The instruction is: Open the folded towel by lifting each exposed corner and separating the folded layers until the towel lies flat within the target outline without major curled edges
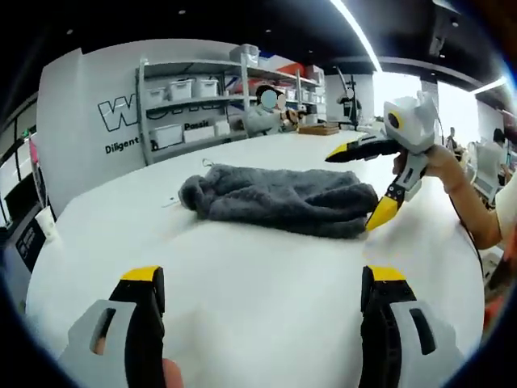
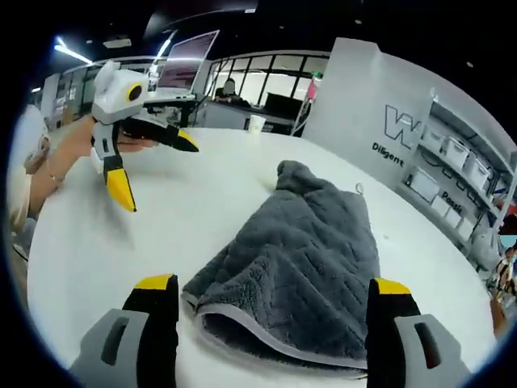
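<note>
The towel (image 2: 303,259) lies folded and bunched on the white surface (image 1: 242,267), so the unfolding looks barely begun, if at all. It is grey and plush, with a hemmed edge at 6 o'clock in the right gripper view (no target outline is visible). Left tongs (image 1: 262,279) and right tongs (image 2: 275,287) both gape wide, empty.

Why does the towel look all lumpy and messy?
The grey towel on the white table is still folded over itself, with a bunched, crumpled far end and a rounded folded edge near the right gripper. Nothing looks spilled or broken.
</note>
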### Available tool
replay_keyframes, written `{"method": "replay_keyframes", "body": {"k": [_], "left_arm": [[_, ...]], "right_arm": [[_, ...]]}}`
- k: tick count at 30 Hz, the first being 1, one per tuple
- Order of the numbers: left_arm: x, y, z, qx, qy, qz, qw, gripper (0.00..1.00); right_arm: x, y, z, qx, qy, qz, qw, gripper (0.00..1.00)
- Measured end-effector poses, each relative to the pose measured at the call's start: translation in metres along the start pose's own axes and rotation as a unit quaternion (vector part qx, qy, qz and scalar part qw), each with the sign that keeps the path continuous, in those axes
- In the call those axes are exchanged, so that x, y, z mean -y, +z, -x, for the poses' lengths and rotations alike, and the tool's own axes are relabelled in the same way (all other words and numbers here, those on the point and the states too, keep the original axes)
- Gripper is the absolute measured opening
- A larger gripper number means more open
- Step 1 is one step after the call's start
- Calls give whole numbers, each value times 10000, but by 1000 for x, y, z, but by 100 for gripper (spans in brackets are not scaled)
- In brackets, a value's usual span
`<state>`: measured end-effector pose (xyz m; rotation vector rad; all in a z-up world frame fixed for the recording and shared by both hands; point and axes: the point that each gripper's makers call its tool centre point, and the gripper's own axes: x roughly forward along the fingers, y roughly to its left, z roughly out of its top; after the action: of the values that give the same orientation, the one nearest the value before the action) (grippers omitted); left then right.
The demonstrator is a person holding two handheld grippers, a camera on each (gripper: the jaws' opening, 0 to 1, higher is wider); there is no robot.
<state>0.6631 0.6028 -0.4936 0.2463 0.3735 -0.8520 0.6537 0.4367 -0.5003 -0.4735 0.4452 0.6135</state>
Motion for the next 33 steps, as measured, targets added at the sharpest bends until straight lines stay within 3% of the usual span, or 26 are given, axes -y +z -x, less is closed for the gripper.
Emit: {"method": "replay_keyframes", "body": {"k": [3,7,14,18,21,33], "left_arm": [[7,-4,-2,-81,-197,45,9998,99],[9,-6,-3,-161,-209,-52,9996,99],[12,-8,-3,-208,-252,-70,9994,99],[12,-8,-3,-205,-258,-61,9994,99],[12,-8,-3,-198,-258,-53,9995,99],[11,-11,-3,-238,-245,-22,9994,99]], "right_arm": [[-2,2,-1,37,30,93,9999,93],[-9,3,-1,71,170,182,9997,72],[-22,-2,-4,-7,462,149,9988,52],[-29,-3,-4,44,692,70,9976,20],[-24,-11,-6,-123,498,282,9983,5],[-23,-10,-6,-9,538,182,9984,0]]}}
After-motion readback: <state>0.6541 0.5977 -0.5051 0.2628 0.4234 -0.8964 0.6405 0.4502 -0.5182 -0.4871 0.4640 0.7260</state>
